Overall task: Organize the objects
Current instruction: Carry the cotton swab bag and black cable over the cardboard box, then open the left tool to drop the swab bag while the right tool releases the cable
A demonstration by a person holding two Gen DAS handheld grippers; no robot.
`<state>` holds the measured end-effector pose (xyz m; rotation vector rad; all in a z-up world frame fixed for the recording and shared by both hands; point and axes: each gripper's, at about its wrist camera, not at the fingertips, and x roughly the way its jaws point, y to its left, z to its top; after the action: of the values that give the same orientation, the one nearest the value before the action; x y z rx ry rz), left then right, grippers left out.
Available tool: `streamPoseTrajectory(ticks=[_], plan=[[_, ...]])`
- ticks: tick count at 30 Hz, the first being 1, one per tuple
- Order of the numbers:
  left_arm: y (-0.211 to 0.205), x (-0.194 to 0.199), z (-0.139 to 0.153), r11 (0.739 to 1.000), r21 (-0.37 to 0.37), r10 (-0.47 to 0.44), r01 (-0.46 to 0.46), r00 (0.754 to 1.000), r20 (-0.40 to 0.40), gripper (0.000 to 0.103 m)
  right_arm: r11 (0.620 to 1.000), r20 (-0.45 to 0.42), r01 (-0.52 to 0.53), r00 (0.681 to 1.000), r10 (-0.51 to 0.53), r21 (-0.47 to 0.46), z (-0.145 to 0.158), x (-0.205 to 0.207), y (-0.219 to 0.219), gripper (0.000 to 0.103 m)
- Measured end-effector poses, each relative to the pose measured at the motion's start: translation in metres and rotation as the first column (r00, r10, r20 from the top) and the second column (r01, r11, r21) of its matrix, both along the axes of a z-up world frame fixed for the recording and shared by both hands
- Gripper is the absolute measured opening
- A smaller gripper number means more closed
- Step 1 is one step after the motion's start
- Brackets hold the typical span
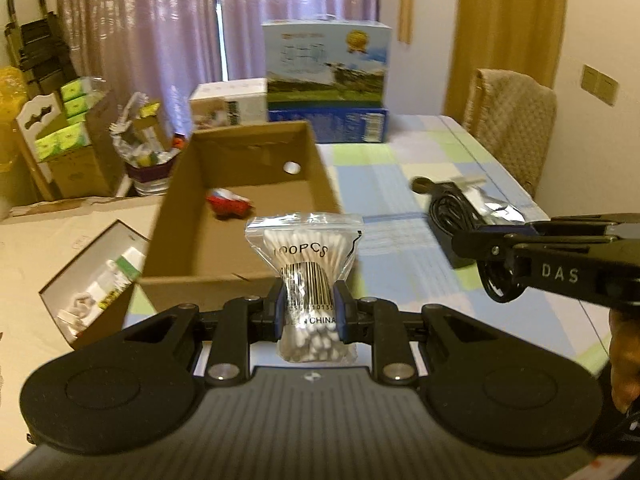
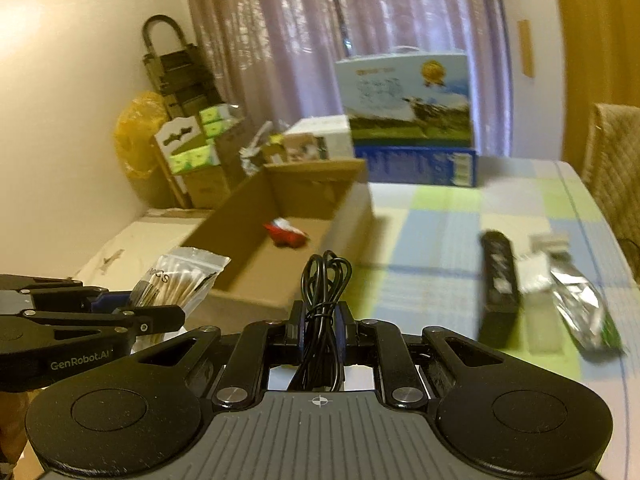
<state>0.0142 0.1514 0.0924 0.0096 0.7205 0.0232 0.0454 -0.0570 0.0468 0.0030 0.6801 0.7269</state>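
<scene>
My left gripper [image 1: 309,307] is shut on a clear bag of cotton swabs [image 1: 306,256], held upright just before the near wall of an open cardboard box [image 1: 248,280]. A red and white packet [image 1: 229,203] lies inside the box. My right gripper [image 2: 321,330] is shut on a coiled black cable [image 2: 325,280], near the box's front right corner [image 2: 280,300]. The right gripper [image 1: 480,250] enters the left wrist view from the right, the cable [image 1: 498,284] hanging below it. The left gripper [image 2: 176,314] with the swab bag [image 2: 180,276] shows at the left of the right wrist view.
A black rectangular case [image 2: 499,280], a white packet [image 2: 534,272] and a silver foil pouch [image 2: 580,304] lie on the checked tablecloth [image 2: 432,248] to the right. A blue printed carton [image 1: 326,80] stands behind the box. A smaller open box [image 1: 96,280] sits left. A chair [image 1: 510,120] stands far right.
</scene>
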Motion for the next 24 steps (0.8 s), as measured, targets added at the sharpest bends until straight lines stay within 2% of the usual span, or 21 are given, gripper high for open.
streamPoseTrajectory(ticks=[11, 24], plan=[[0.061, 0.044, 0.006, 0.999, 0.031, 0.033, -0.033, 0.999, -0.01, 0.02, 0.999, -0.023, -0.048, 0.999, 0.048, 0.017, 0.005, 0.052, 0.072, 0.011], [0.075, 0.083, -0.014, 1.0, 0.028, 0.001, 0.0, 0.999, -0.05, 0.02, 0.999, -0.054, -0.053, 0.997, 0.053, 0.001, -0.009, 0.084, 0.109, 0.011]])
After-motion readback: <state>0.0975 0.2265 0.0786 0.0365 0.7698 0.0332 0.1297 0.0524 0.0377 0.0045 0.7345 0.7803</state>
